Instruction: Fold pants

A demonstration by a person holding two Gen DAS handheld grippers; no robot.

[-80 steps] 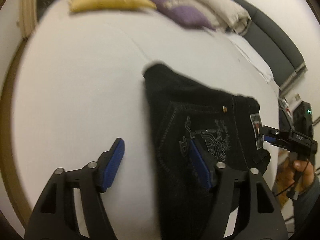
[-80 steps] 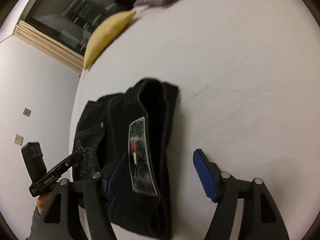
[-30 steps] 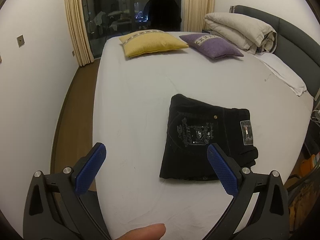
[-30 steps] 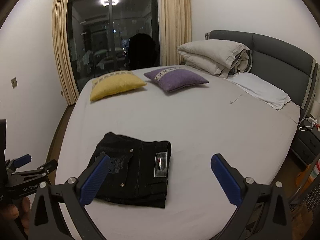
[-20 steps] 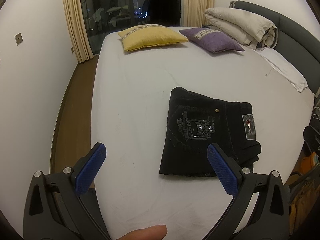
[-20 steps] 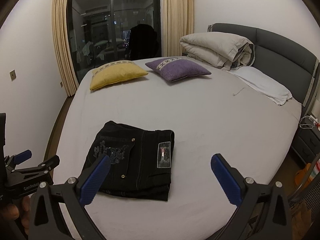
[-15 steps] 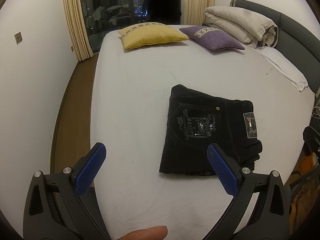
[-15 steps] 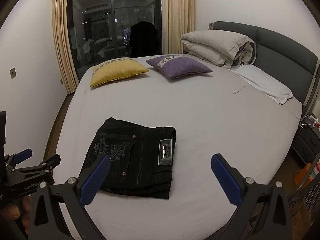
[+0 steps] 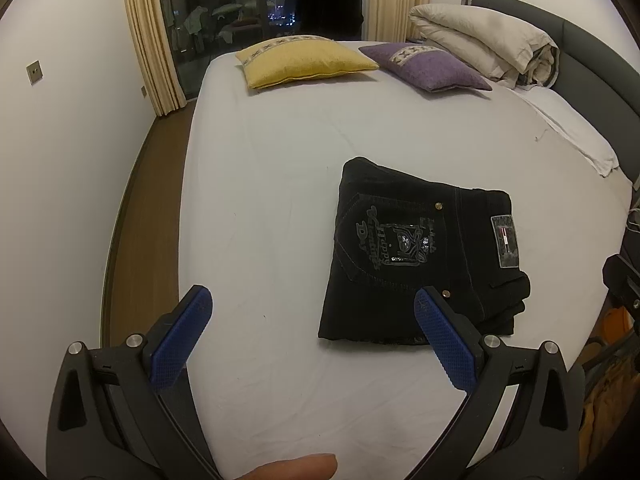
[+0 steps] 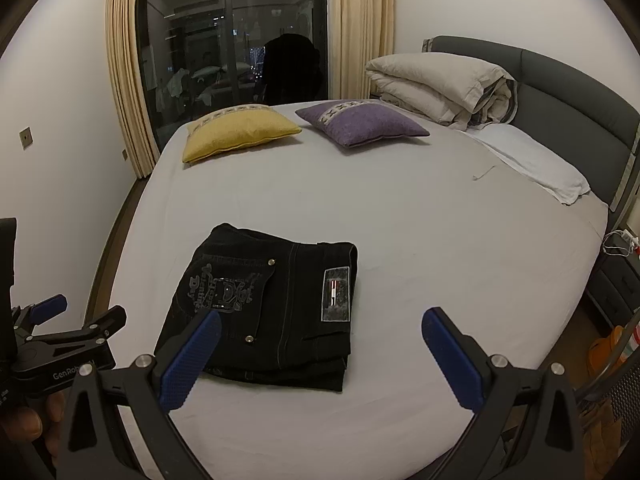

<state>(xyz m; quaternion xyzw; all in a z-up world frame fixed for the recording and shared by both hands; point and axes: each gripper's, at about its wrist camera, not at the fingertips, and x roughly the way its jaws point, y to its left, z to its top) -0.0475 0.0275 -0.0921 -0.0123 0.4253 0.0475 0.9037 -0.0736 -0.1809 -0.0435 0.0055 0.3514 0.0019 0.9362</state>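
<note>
The black pants [image 9: 420, 248] lie folded into a compact rectangle on the white bed [image 9: 260, 184], with the embroidered back pocket and a waist patch facing up. They also show in the right wrist view [image 10: 272, 304]. My left gripper [image 9: 312, 312] is open and empty, held back from the bed's near edge, with the pants ahead to its right. My right gripper [image 10: 320, 336] is open and empty, held above the near edge, with the pants just beyond its left finger. The left gripper also shows in the right wrist view at the lower left [image 10: 60, 332].
A yellow pillow [image 10: 236, 130] and a purple pillow [image 10: 360, 122] lie at the far side of the bed. A folded beige duvet [image 10: 440, 88] rests against the grey headboard [image 10: 580, 96]. A dark window with curtains is behind. A nightstand [image 10: 616, 280] stands at right.
Both grippers pulled back from the pants and up, from close over the fabric to a wide view of the bed. In the last second the views barely shifted. The pants lie still.
</note>
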